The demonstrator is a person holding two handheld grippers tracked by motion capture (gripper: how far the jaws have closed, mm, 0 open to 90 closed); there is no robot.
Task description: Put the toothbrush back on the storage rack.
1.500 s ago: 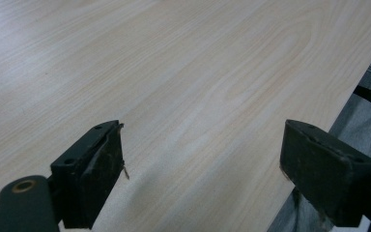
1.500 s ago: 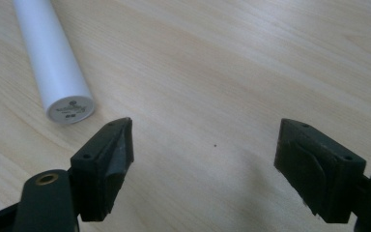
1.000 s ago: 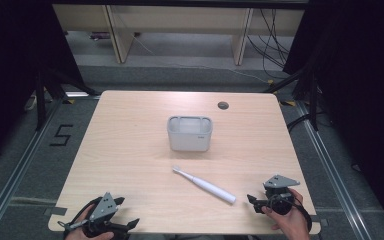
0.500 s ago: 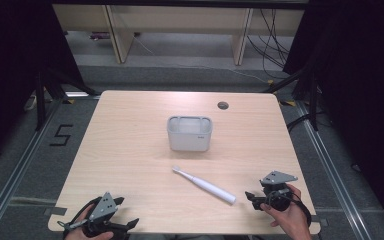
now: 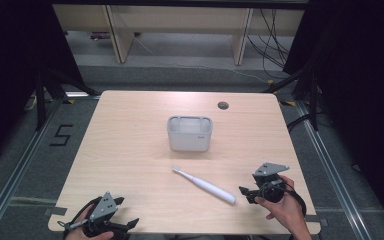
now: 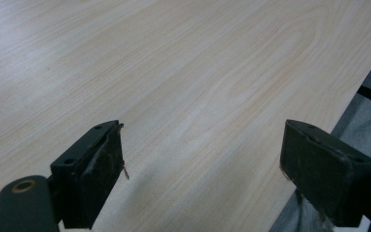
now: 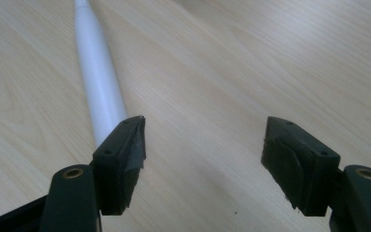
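A white electric toothbrush (image 5: 205, 185) lies slantwise on the wooden table (image 5: 130, 150), head toward the far left, handle end toward the near right. My right gripper (image 5: 245, 192) hovers just right of the handle end, jaws pointing left at it. In the right gripper view the toothbrush handle (image 7: 99, 77) runs away behind the left jaw, outside the gap. The right gripper (image 7: 203, 145) is open; its jaws have just been closing a little, with nothing between them. My left gripper (image 5: 125, 211) rests at the near-left table edge. It stands open (image 6: 203, 159) over bare wood.
A small white-grey rectangular container (image 5: 190, 134) stands at the table's middle, beyond the toothbrush. A round cable hole (image 5: 223, 105) sits near the far edge. Dark floor and metal rails surround the table.
My right gripper has shifted left and slightly away from the table's near edge, closer to the toothbrush's handle end. The left gripper and the toothbrush have stayed put.
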